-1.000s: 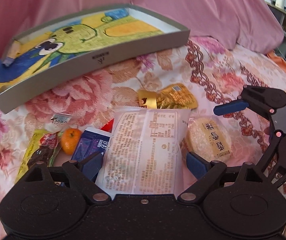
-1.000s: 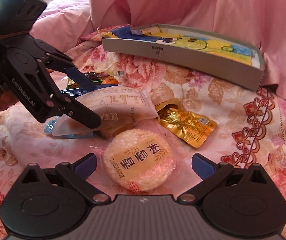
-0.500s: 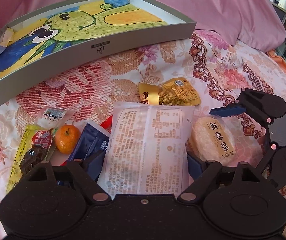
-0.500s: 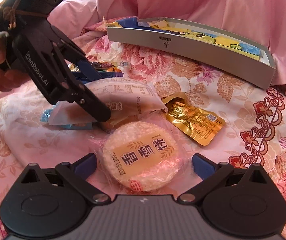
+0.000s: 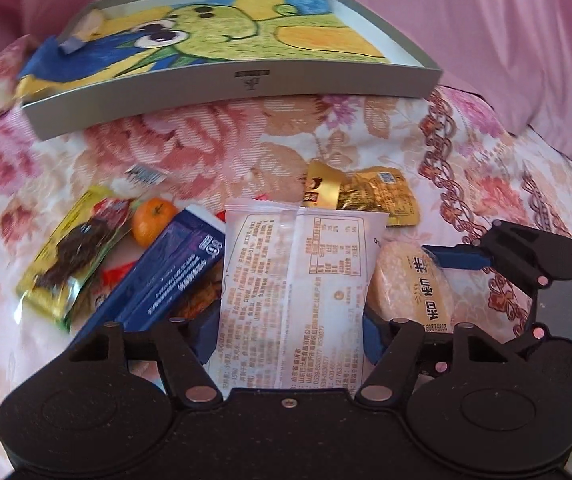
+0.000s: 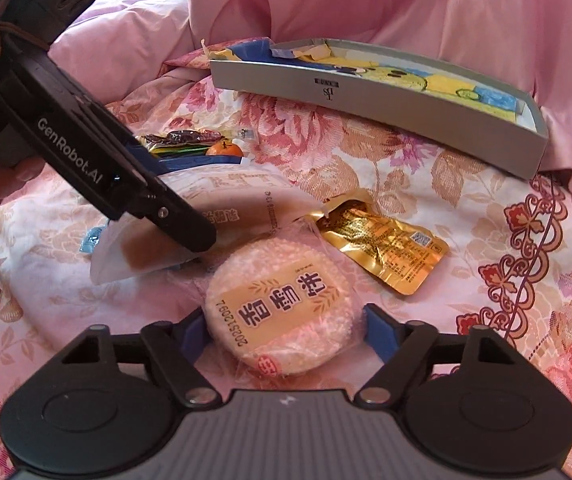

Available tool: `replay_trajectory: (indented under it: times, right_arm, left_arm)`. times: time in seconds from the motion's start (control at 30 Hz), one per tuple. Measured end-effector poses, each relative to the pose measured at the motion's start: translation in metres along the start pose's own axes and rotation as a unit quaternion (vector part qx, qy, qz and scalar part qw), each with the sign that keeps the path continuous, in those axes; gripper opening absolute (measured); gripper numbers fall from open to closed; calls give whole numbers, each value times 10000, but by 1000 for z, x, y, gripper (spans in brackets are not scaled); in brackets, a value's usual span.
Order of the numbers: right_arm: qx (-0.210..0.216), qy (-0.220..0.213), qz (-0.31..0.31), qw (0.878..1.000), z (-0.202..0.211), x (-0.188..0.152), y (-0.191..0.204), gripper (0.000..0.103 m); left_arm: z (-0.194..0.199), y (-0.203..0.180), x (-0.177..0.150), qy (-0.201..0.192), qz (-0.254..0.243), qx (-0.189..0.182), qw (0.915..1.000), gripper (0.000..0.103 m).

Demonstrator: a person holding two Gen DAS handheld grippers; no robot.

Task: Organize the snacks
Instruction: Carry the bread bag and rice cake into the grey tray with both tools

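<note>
L gripper [image 5: 288, 330]: blue fingers [image 5: 202, 334] pressed against both long edges of the white snack packet [image 5: 298, 280], pinching it; packet runs fwd between them, printed side up. Seen from the R wrist view, the L gripper [image 6: 190, 236] comes in from the left w/ the same white packet [image 6: 222, 204] under its tip.

R gripper [image 6: 282, 330]: fingers [image 6: 374, 332] closed in on either side of the round rice cracker [image 6: 282, 304] in clear wrap, touching the wrap at both edges. Cracker lies flat on the floral bedspread [image 6: 426, 176], label up. In the L wrist view the cracker [image 5: 410, 284] sits just right of the white packet, w/ one blue finger of the R gripper [image 5: 458, 258] at its far edge.

Other items on bed, L wrist view: gold foil pouch [image 5: 370, 196] just beyond the packet; blue box [image 5: 166, 276] beside it on the left, over red wrappers; small orange [image 5: 152, 220]; yellow-green packet [image 5: 70, 260] further left. Grey tray [image 5: 254, 84] w/ cartoon drawing inside sits at the far side, apart from the snack pile; no snacks seen in it. Pink sheet [image 5: 486, 40] behind.
</note>
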State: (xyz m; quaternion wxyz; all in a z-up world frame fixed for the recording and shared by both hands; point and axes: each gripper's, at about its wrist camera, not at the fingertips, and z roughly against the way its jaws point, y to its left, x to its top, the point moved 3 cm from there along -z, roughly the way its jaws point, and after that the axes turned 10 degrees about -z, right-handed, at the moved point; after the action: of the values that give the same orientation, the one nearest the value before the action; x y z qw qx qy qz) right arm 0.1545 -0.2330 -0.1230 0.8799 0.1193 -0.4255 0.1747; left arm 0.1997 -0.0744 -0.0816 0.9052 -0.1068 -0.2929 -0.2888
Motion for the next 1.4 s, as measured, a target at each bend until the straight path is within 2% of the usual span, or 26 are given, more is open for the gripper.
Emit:
replay_trajectory:
  times: [0.23, 0.47, 0.6, 0.83, 1.07, 1.23, 1.4]
  right_arm:
    - [-144, -134, 141, 9997, 5, 1, 3, 75]
    - [-542, -492, 490, 9961, 12, 5, 9, 75]
    - [-845, -770, 688, 9911, 17, 8, 11, 75]
    - [-1118, -1316, 376, 9843, 33, 22, -2, 76]
    - [-1358, -1871, 139, 9728, 42, 41, -16, 76]
    - [-1424, -2385, -118, 9606, 40, 73, -33, 76]
    - [-1385, -2689, -435, 9522, 31, 107, -60, 76]
  left_arm:
    - [12, -7, -14, -242, 568, 560, 9965, 68]
    - [21, -6, -25, -471, 1073, 833, 9896, 67]
    - [27, -7, -26, -574, 1311, 862, 9859, 67]
    - [48, -13, -15, -1245, 1439, 1017, 9765, 67]
    - [57, -7, 23, -1799, 1567, 1192, 9638, 67]
    - [52, 6, 69, -2112, 1661, 1308, 9543, 67]
    - [37, 21, 118, -2318, 1730, 1429, 9465, 67]
